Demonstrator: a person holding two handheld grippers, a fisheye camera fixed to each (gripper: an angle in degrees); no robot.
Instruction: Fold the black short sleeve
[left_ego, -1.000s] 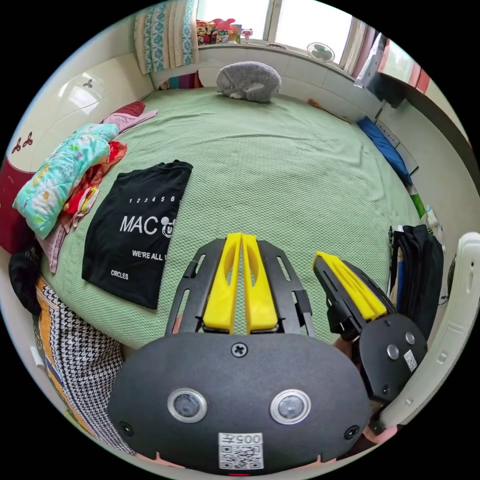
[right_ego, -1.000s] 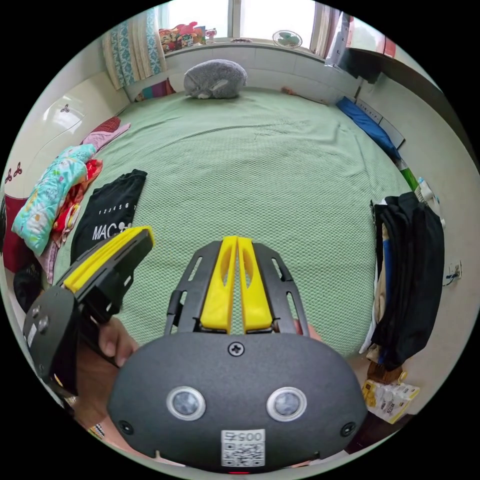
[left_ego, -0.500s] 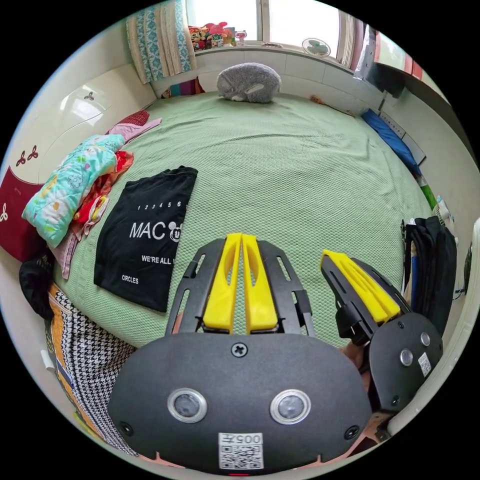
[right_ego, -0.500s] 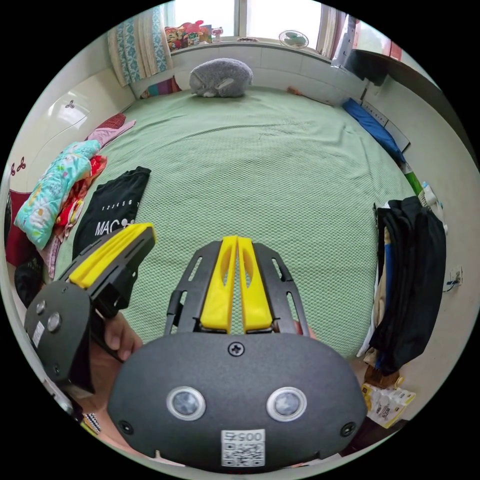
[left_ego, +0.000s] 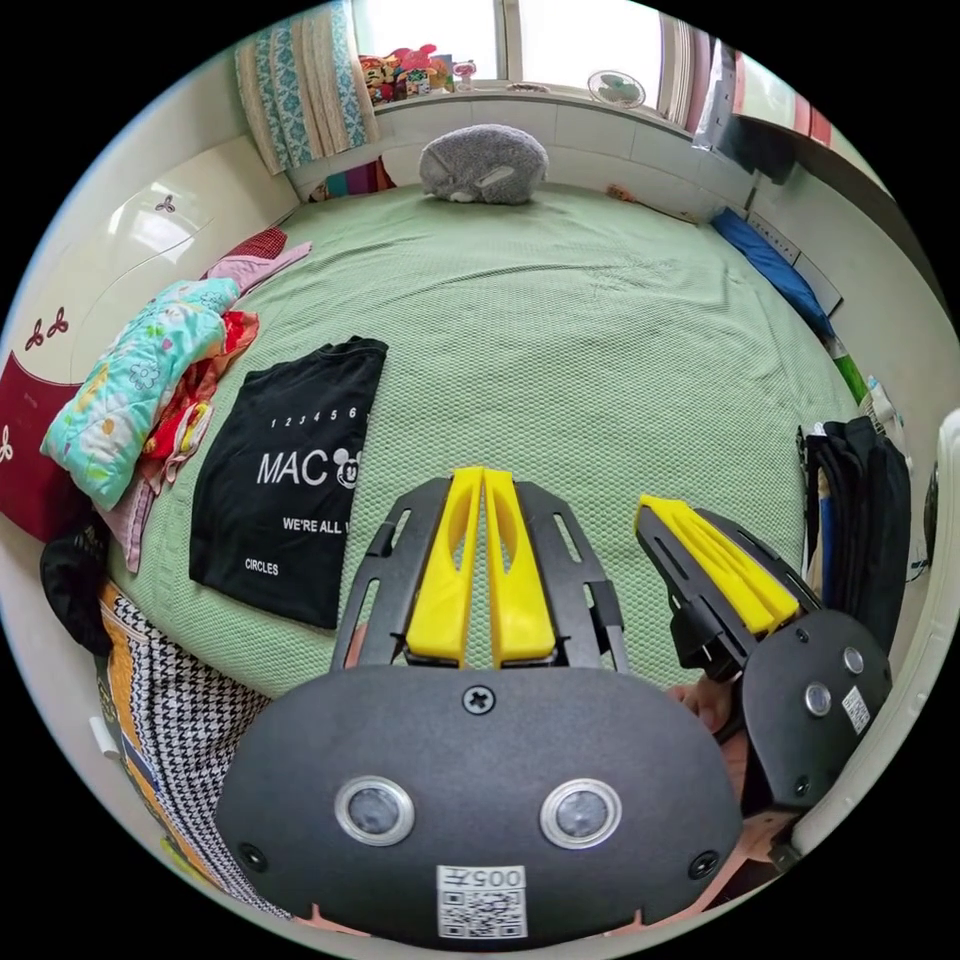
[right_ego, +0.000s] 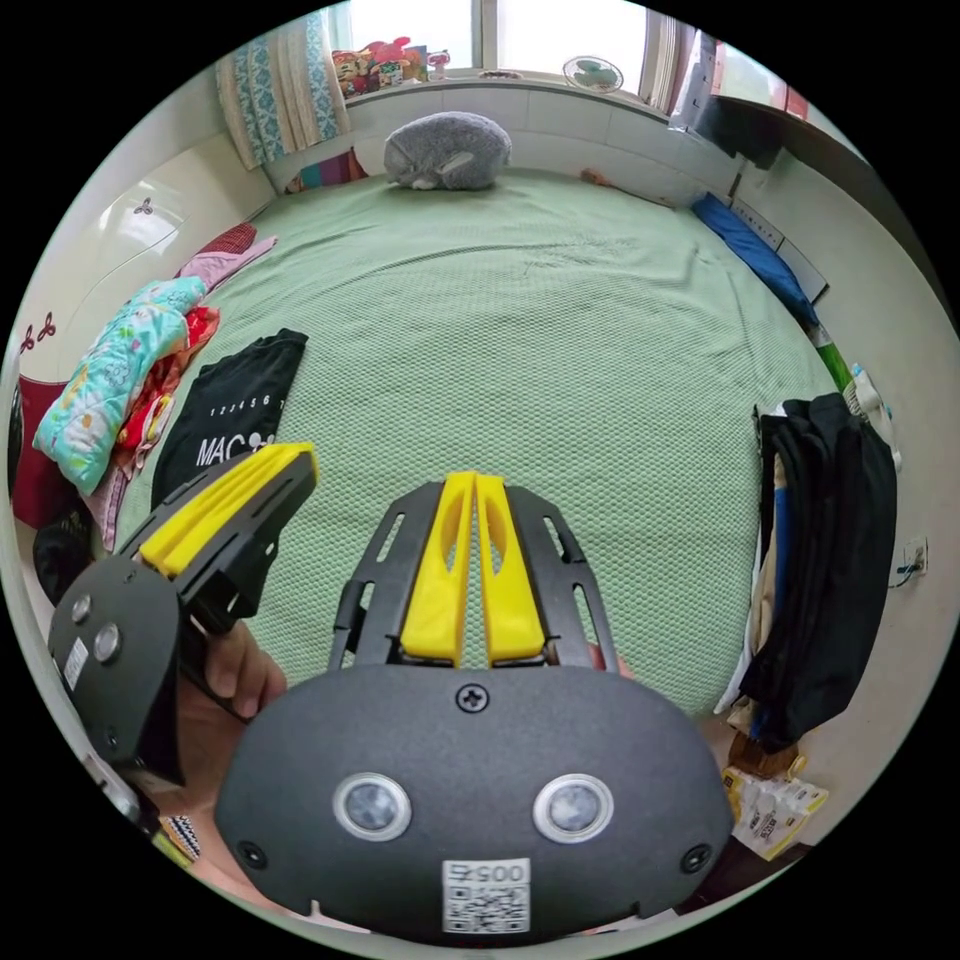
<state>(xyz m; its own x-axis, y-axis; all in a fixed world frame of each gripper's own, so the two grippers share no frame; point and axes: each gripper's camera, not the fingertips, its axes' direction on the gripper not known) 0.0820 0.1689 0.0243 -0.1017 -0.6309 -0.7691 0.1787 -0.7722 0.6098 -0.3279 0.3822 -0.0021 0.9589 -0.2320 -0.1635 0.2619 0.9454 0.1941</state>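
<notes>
In the left gripper view I have my left gripper (left_ego: 483, 480) up over the near edge of the bed (left_ego: 600, 330), its two yellow jaws pressed together with nothing between them. The black short sleeve (left_ego: 285, 480) lies folded flat on the green cover off to the left side of that view, well apart from the jaws, with its white print facing up. Just beyond it sits a pile of colourful clothes (left_ego: 140, 395), and a grey plush toy (left_ego: 484, 165) rests at the far end by the window. The right gripper (left_ego: 660, 512) comes in from the side here, jaws together and empty, with a hand (left_ego: 712, 705) under it. In the right gripper view my right gripper (right_ego: 475, 485) is again closed on nothing above the bare green cover. This view gives me more of the dark clothes (right_ego: 830, 560) hanging off the bed's edge and a packet (right_ego: 775, 805) on the floor below them, while the black short sleeve (right_ego: 235, 405) is partly hidden behind the left gripper (right_ego: 290, 458), which a hand (right_ego: 225, 690) holds.
</notes>
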